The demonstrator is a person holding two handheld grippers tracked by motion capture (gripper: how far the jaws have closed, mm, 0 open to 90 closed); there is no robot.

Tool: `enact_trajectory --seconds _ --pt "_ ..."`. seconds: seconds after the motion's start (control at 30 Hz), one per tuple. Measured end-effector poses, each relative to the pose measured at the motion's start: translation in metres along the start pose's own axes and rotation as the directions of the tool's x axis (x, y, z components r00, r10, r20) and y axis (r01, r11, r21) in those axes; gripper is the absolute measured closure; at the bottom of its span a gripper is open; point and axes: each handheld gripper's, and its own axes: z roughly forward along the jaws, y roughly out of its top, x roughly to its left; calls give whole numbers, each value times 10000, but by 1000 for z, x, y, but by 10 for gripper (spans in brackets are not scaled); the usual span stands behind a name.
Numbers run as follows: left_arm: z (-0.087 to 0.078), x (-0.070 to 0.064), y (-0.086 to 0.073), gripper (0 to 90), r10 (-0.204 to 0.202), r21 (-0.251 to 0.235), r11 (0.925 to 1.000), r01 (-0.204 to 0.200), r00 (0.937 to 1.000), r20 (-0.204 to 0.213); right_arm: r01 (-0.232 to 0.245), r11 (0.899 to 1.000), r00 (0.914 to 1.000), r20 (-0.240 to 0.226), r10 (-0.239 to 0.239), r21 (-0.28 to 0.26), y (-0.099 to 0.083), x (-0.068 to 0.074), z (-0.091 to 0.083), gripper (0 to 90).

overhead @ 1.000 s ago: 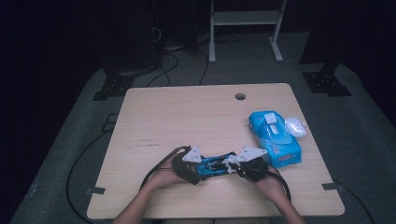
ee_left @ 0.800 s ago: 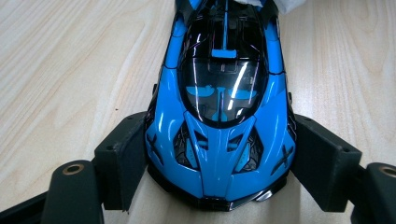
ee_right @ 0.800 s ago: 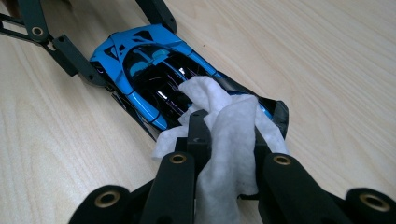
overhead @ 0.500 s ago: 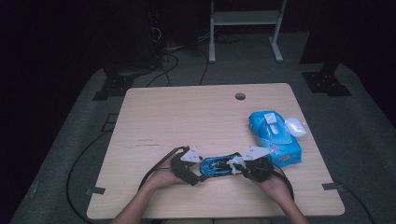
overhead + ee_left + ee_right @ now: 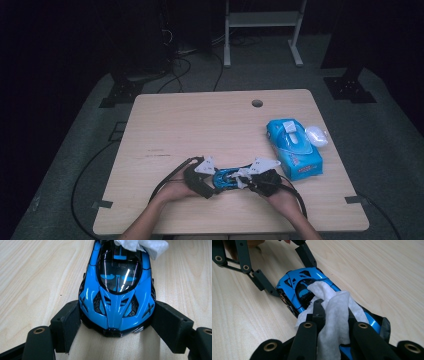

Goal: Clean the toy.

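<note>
So I'm holding the blue toy car (image 5: 117,297) steady with my left claw (image 5: 206,176), jaws pressed against both sides of the nose so it's gripping the front end. The car is sitting flat on the wooden surface (image 5: 200,125) near my edge, right between my two hands.

What's changing: over the last second my right claw (image 5: 250,179) has been sliding inward along the car toward the left one, so the gap between the two has been closing. That claw is clamped shut on a white wipe (image 5: 332,312), and the wipe is now draping over the roof and windshield, with a corner of it showing at the top of the left gripper view (image 5: 142,246).

I'm reading that as the wiping stroke working its way from the tail end forward over the cabin. The hood in front of the windshield looks like it's not being touched yet, so I'm guessing that's the part left to do.

The blue wipes pack (image 5: 294,147) is sitting off to the right, well apart from the car.
</note>
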Motion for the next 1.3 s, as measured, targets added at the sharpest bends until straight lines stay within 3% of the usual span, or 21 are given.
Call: enact_trajectory --seconds 0.2,0.5,0.6,0.73,0.83,1.1,1.2,1.3 --pt "0 0 1 251 36 10 10000 -36 10000 23 -463 9989 9986 244 460 90 -6 -11 -7 792" --pt "0 0 0 251 35 4 10000 -35 10000 45 491 9985 9987 -137 -494 -229 9 12 8 791" --pt "0 0 0 251 23 23 10000 -23 10000 36 581 9983 9983 53 -581 -29 5 5 2 791" --pt "1 1 0 251 44 -30 10000 -43 10000 51 80 9996 9993 371 -91 285 -8 -13 -10 791" --pt "1 1 1 251 28 -27 10000 -28 10000 75 98 9996 9991 410 -108 260 -9 -12 -11 791" --pt "2 1 1 251 -51 -76 10000 52 10000 79 826 9963 9950 -536 -837 -241 12 21 14 791" --pt "1 0 1 251 -12 -26 10000 12 10000 76 974 9950 9925 -722 -987 -216 13 22 17 791" --pt "2 1 1 252 -7 -69 10000 8 10000 77 812 9965 9934 -798 -825 -198 13 18 16 792"
